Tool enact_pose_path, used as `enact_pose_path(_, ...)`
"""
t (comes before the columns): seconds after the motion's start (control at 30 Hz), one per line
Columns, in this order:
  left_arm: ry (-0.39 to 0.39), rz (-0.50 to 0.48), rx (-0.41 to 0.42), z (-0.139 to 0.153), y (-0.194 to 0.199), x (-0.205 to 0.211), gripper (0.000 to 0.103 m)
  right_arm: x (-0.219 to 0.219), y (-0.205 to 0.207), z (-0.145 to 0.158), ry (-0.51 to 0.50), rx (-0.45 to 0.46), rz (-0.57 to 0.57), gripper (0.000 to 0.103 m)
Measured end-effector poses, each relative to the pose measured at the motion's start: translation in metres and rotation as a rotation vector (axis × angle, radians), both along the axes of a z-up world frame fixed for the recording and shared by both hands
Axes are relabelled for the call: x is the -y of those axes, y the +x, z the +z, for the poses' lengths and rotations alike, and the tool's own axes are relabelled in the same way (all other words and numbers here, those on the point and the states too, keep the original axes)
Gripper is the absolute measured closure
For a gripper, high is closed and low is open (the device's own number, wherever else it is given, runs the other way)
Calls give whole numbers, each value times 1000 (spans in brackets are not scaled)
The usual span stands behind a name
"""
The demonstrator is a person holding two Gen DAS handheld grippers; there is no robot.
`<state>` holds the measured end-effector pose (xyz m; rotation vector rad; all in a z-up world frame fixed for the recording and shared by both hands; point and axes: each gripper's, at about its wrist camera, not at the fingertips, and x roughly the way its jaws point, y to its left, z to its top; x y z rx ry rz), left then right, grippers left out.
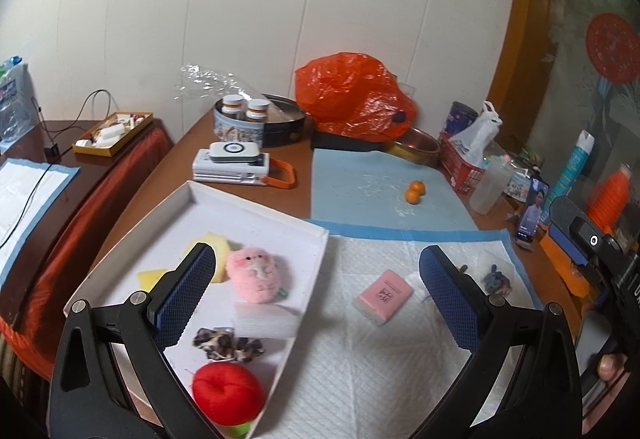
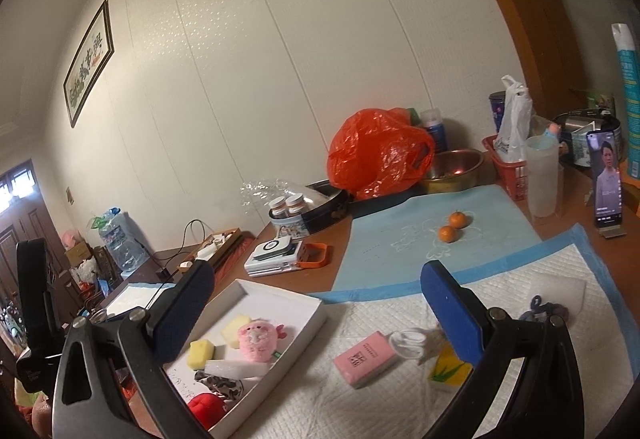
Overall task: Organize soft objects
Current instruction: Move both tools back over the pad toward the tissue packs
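A white tray (image 1: 256,211) holds a pink plush (image 1: 256,275), yellow sponges (image 1: 218,259), a leopard scrunchie (image 1: 228,345), a white foam piece (image 1: 266,321) and a red plush (image 1: 228,393). A pink sponge (image 1: 383,295) lies on the white pad (image 1: 360,379) right of the tray. A dark scrunchie (image 1: 496,281) lies further right. My left gripper (image 1: 316,303) is open and empty above the tray's right edge. My right gripper (image 2: 316,315) is open and empty above the tray (image 2: 280,299) and the pink sponge (image 2: 364,359). A yellow packet (image 2: 448,371) and a white cord (image 2: 408,343) lie beside the sponge.
Two small oranges (image 1: 415,191) lie on a blue mat (image 1: 360,191). An orange plastic bag (image 1: 356,99), a round tin (image 1: 256,123), a brass bowl (image 1: 416,149), a red basket (image 1: 460,163), a plastic cup (image 1: 490,183) and a phone (image 1: 532,215) line the back and right. A power bank (image 1: 234,165) sits behind the tray.
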<state>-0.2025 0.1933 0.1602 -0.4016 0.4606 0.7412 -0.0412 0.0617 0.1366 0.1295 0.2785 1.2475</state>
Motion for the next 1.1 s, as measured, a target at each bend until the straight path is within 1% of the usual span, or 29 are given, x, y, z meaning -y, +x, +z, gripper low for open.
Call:
enact_pose_path(0.17, 8, -38, -8, 5, 17, 7, 0, 24, 28, 5, 29, -20, -56, 0)
enact_pose_path(0.27, 34, -58, -14, 2, 28, 11, 0, 50, 58, 12, 80, -55, -139, 0)
enact_pose_path(0.33, 44, -66, -43, -6, 39, 12, 0, 69, 82, 13, 117, -99, -207, 0)
enact_pose_path(0.4, 18, -91, -76, -19, 53, 10, 0, 87, 105, 9, 145, -152, -266, 0)
enact_pose_path(0.5, -25, -163, -126, -42, 79, 6, 0, 102, 128, 2, 156, -195, -318, 0)
enact_pose_path(0.57, -45, -194, -172, -59, 98, 4, 0, 108, 140, -4, 145, -206, -328, 0)
enact_pose_path(0.63, -70, -209, -216, -78, 117, 0, 0, 106, 148, -13, 101, -211, -323, 0)
enact_pose_path(0.7, -83, -220, -271, -96, 132, -2, 0, 98, 152, -25, 29, -216, -304, 0)
enact_pose_path(0.77, -71, -239, -334, -113, 146, -2, 0, 81, 151, -41, -75, -210, -257, 0)
enact_pose_path(0.83, -59, -261, -376, -126, 156, 1, 0, 56, 145, -60, -201, -192, -184, 0)
enact_pose_path(0.9, -46, -281, -402, -136, 166, 3, 0, 29, 134, -79, -316, -151, -123, 0)
enact_pose_path(1.0, -27, -297, -434, -144, 176, 3, 0, -6, 116, -99, -432, -71, -86, 0)
enact_pose_path(1.1, -6, -301, -456, -149, 183, -1, 7, -32, 105, -112, -499, -20, -69, 0)
